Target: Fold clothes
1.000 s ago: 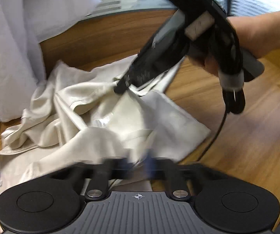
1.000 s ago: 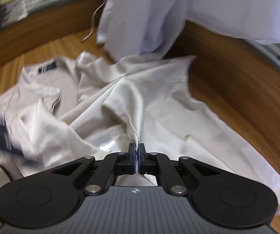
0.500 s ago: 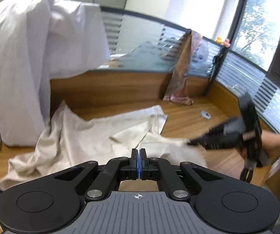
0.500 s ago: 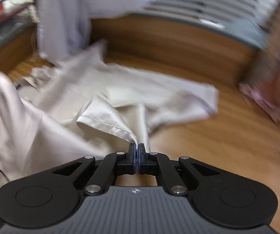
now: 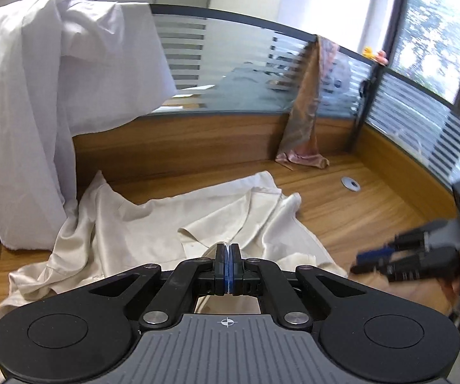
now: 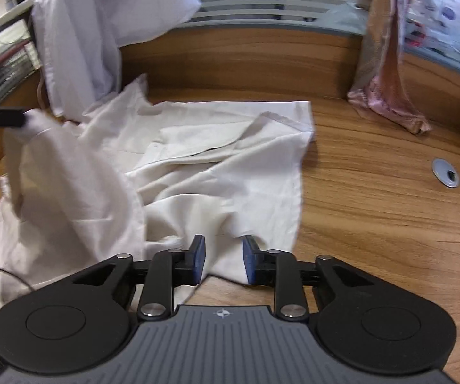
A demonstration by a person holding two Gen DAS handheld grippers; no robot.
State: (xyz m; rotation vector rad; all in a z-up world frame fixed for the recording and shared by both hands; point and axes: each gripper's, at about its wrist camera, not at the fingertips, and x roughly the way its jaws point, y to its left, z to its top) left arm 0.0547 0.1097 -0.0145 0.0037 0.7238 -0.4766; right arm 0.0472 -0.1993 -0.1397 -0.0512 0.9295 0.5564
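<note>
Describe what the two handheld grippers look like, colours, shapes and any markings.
Both match: the left gripper and right gripper have black linkage arms with silver pivot bolts, blue pads on the fingers, two round black lobes, and a ribbed grey body bearing a small crosshair mark. A thin black cable lies over the cream shirt.

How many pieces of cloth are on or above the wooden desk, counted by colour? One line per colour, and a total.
Cream satin shirt lying crumpled on the desk: 1
White cotton garment draped over the partition: 1
Pinkish-brown shiny cloth hanging from the partition corner: 1
Total: 3
The left tool is shut on the cream shirt; the right tool is open.
</note>
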